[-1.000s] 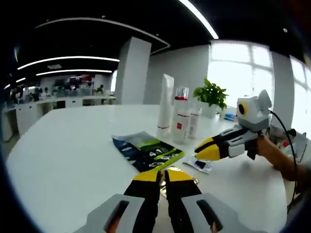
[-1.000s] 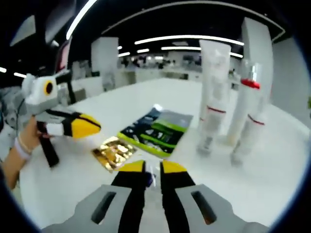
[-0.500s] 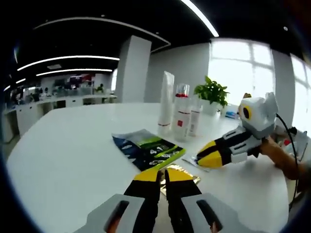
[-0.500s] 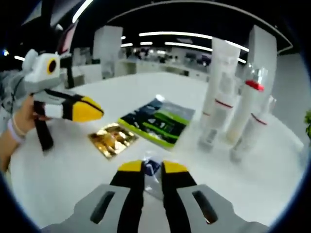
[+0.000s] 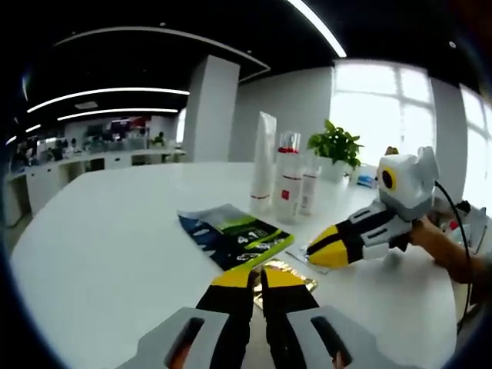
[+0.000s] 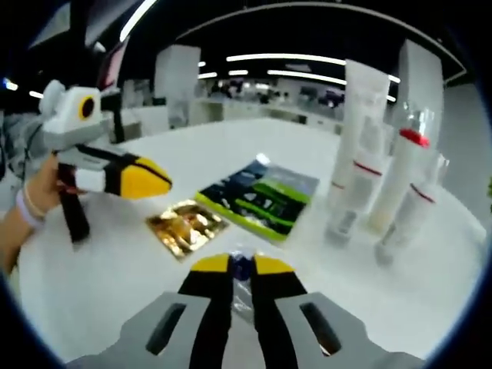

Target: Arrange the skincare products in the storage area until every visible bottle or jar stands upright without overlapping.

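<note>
Right tongs (image 6: 233,265) have dropped and nipped nearly closed on the clear sachet (image 6: 240,286) lying flat at 12 o'clock, left tongs (image 5: 256,278) almost shut, empty, bottles (image 6: 400,192) upright at 2 o'clock on worktop (image 6: 100,261).

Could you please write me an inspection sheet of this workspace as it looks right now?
Surface: white table, mostly bare.
Job's things: tall white tube, red-capped clear bottle and small bottle, all upright, close together.
Clutter: dark green-striped sachet, gold sachet and small clear sachet, all lying flat.
Grippers: left gripper shut over the gold sachet's near edge; right gripper closed around the clear sachet.
Cables: black cable behind the right gripper.
Surroundings: potted plant, windows, open office.
</note>
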Tool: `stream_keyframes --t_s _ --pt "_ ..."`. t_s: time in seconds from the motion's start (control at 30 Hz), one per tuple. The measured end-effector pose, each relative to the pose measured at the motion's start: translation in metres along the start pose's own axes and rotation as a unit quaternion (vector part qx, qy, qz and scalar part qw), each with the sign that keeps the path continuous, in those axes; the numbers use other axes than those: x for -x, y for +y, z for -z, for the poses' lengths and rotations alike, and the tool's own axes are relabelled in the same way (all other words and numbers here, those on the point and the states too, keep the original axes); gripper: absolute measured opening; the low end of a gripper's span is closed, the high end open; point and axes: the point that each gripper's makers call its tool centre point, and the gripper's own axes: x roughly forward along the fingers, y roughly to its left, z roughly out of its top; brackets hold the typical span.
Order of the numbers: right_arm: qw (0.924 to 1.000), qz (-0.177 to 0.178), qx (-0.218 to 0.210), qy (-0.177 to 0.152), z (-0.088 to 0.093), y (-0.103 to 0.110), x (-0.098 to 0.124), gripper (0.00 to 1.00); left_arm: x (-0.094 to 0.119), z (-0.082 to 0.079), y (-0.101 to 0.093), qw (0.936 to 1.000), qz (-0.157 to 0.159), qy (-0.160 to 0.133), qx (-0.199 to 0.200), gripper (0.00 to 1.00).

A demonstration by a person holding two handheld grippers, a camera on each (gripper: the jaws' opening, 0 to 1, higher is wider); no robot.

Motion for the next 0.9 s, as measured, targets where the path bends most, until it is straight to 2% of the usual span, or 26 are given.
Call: stream_keyframes --t_s 0.13,0.27,0.33,0.5,0.63,0.73,0.8,0.9 --pt "0.9999 -0.014 -0.010 0.002 0.000 -0.001 0.002 0.16 0.002 0.001 -0.003 1.0000 -0.001 -0.003 -0.001 0.03" --pt "0.9982 -0.038 -0.045 -0.011 -0.006 0.003 0.004 0.24 0.001 -0.004 0.002 1.0000 -0.004 -0.007 -0.002 0.03" --pt "0.9983 -0.033 -0.046 -0.017 -0.009 -0.002 0.006 0.28 0.002 -0.004 0.003 0.9999 -0.006 -0.009 -0.003 0.05" --pt "0.9979 -0.021 -0.046 -0.042 -0.017 -0.007 0.011 0.36 0.001 -0.007 0.007 0.9996 -0.018 -0.013 -0.017 0.17" --pt "0.9966 -0.028 -0.046 -0.062 -0.025 -0.003 0.013 0.54 0.003 -0.012 0.006 0.9991 -0.026 -0.022 -0.027 0.29" --pt "0.9946 -0.034 -0.052 -0.083 -0.036 -0.002 0.016 0.60 0.003 -0.014 0.008 0.9986 -0.030 -0.032 -0.029 0.42" --pt "0.9922 -0.045 -0.064 -0.096 -0.040 0.000 0.020 0.64 0.000 -0.017 0.017 0.9982 -0.040 -0.033 -0.031 0.50" --pt "0.9884 -0.057 -0.084 -0.113 -0.047 0.001 0.025 0.79 -0.001 -0.022 0.024 0.9973 -0.048 -0.046 -0.033 0.58"
